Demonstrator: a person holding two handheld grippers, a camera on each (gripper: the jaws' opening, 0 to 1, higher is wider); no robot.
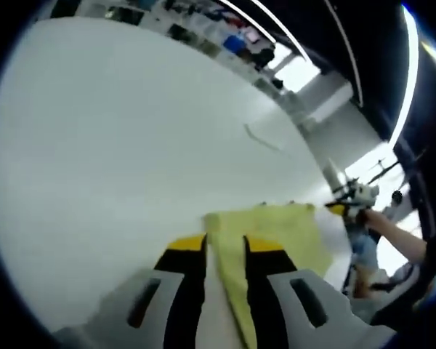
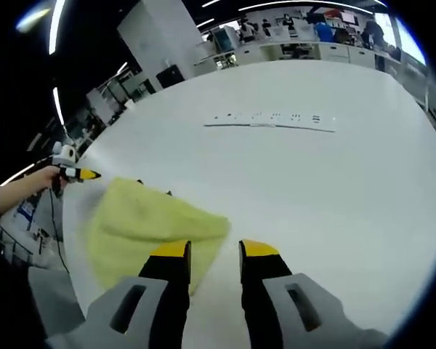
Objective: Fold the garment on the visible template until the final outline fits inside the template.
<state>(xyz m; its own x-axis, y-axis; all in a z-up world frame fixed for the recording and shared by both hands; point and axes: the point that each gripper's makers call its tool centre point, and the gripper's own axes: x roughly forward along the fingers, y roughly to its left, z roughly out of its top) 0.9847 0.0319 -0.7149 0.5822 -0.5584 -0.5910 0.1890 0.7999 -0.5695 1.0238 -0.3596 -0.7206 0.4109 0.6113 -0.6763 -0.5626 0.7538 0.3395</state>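
Lying on the white table (image 2: 334, 182), the yellow garment (image 2: 142, 222) looks thin, soft and light, so I judge it will sag and slide easily; better to take it at a corner or along a folded edge. The left gripper (image 1: 226, 251) is closed on a strip of this cloth, while the right gripper (image 2: 214, 254) hovers with its jaws apart and empty, just beside the cloth's near edge.

The pale yellow garment (image 2: 142, 225) lies folded and slightly rumpled on the white table (image 2: 312, 189), near its edge, one strip of it running between the left claw's (image 1: 225, 251) jaws.
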